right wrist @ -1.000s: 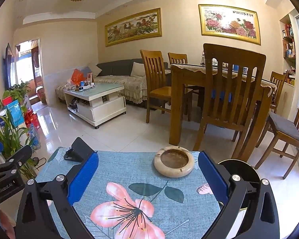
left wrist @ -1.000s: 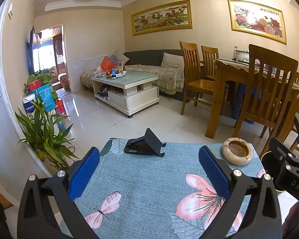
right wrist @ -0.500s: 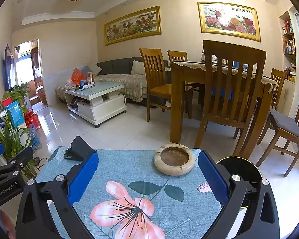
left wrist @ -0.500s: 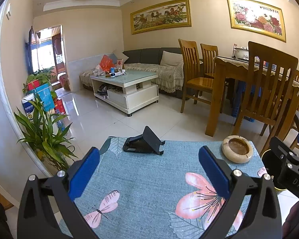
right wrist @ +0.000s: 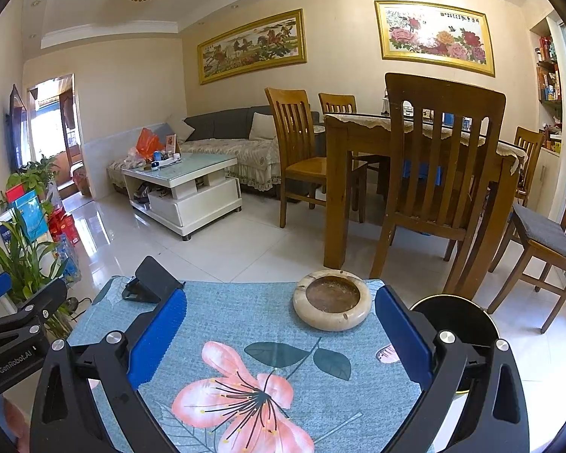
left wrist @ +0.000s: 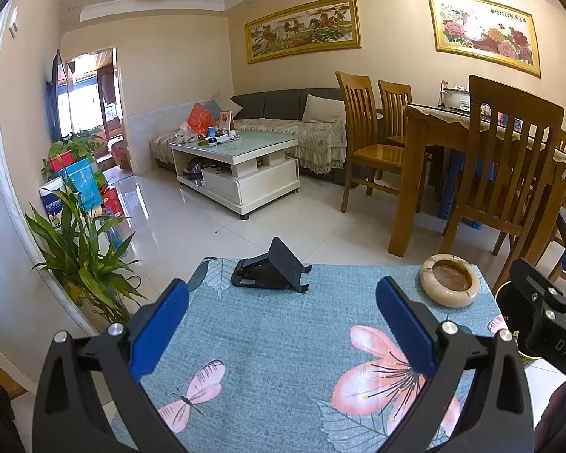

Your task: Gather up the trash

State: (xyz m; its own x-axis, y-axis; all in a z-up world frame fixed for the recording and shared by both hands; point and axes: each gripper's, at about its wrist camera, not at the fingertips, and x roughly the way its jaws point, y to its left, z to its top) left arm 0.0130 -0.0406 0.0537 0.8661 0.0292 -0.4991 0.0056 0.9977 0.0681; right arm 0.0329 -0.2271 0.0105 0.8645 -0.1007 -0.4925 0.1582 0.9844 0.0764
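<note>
Surveying the blue floral tablecloth (left wrist: 275, 324) from both wrist views, I judge the task to be at its search step: no loose trash shows on the cloth. What lies there is a black phone stand (left wrist: 269, 266) near the far left edge and a stone ashtray (right wrist: 332, 299) toward the far right, its brown bowl apparently holding residue (too fine to identify). A round black bin (right wrist: 458, 315) with a gold rim sits just beyond the table's right edge, low beside the right gripper; I take it to be the trash receptacle.

Left gripper (left wrist: 282, 324): blue pads spread wide, holding nothing, touching nothing, poised above the cloth. Right gripper (right wrist: 281, 336): likewise wide apart and empty, the ashtray lying just ahead between its fingers.

Next move, in my judgement: advance the right gripper to the ashtray, grasp its thick rim, then tip it over the bin.
</note>
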